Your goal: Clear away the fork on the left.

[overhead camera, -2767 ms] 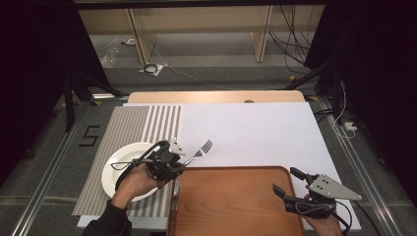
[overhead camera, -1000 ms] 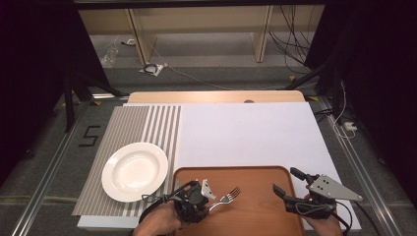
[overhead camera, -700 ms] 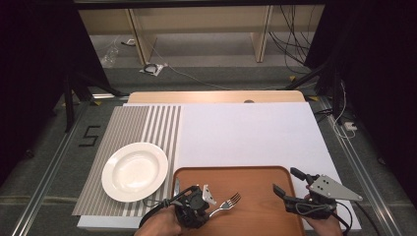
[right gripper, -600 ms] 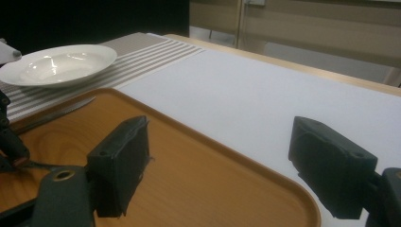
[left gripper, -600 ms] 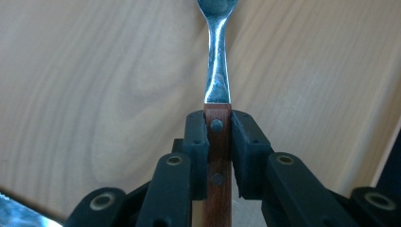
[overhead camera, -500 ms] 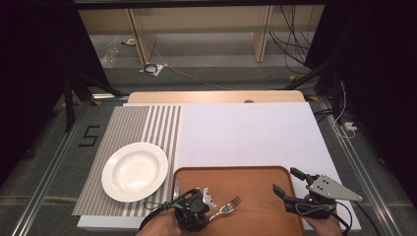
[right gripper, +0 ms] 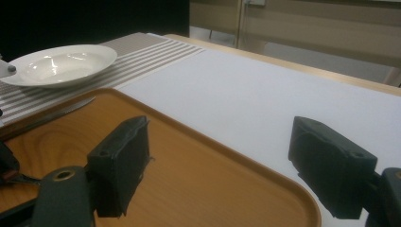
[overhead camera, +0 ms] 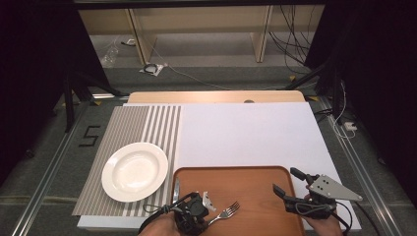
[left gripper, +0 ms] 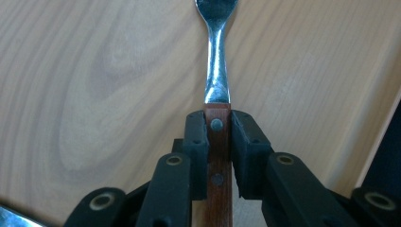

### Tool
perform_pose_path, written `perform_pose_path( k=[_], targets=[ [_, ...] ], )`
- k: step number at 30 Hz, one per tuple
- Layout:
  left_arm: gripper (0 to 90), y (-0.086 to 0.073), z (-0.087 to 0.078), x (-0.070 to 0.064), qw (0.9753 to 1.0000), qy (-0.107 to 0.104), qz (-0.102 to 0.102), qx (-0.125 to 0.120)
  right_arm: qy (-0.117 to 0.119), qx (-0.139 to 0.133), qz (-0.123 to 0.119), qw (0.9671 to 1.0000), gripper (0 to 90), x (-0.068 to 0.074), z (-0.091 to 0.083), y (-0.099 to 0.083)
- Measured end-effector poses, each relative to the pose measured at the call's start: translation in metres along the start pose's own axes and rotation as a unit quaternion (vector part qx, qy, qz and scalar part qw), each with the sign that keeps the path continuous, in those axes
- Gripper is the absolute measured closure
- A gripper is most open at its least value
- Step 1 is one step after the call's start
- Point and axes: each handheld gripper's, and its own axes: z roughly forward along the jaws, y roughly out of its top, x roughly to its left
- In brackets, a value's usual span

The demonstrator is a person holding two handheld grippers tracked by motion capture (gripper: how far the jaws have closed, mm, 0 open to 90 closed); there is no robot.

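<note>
A fork (overhead camera: 229, 211) with a wooden handle lies low over the brown wooden tray (overhead camera: 255, 183), tines pointing to the right and away from me. My left gripper (overhead camera: 207, 216) is shut on its handle at the tray's near left part. In the left gripper view the handle (left gripper: 217, 156) is pinched between both jaws and the metal neck runs up over the tray's wood (left gripper: 94, 94). My right gripper (overhead camera: 286, 181) stands open at the tray's right rim, nothing between its jaws; in the right gripper view it (right gripper: 222, 161) spans the tray's corner (right gripper: 198, 156).
A white deep plate (overhead camera: 134, 171) sits on the striped mat (overhead camera: 147, 123) left of the tray. A knife (overhead camera: 176, 189) lies along the tray's left edge, also in the right gripper view as the knife (right gripper: 52, 116). White table cover (overhead camera: 246, 132) stretches beyond.
My left gripper has carried the fork from beside the plate over onto the tray, then drifted slightly nearer to me. The right gripper has stayed still and open.
</note>
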Motion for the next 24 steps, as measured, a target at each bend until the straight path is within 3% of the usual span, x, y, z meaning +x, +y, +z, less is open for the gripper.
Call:
perform_pose_path(
  k=[14, 18, 24],
  targets=[
    [75.6, -0.0029, -0.0005, -0.0012, 0.9999, -0.011, 0.000, 0.003, 0.001, 0.000, 0.000, 1.0000, 22.1, -0.0001, 0.0003, -0.0001],
    [64.1, -0.0020, -0.0024, -0.0032, 0.9999, -0.010, 0.003, -0.001, 0.000, 0.000, 0.000, 1.0000, 22.1, 0.0000, 0.0001, 0.0000],
    [53.7, 0.0016, -0.0095, -0.0085, 0.9992, -0.005, 0.012, -0.039, 0.000, 0.000, -0.001, 1.0000, 22.0, 0.0001, 0.0000, 0.0000]
  ],
)
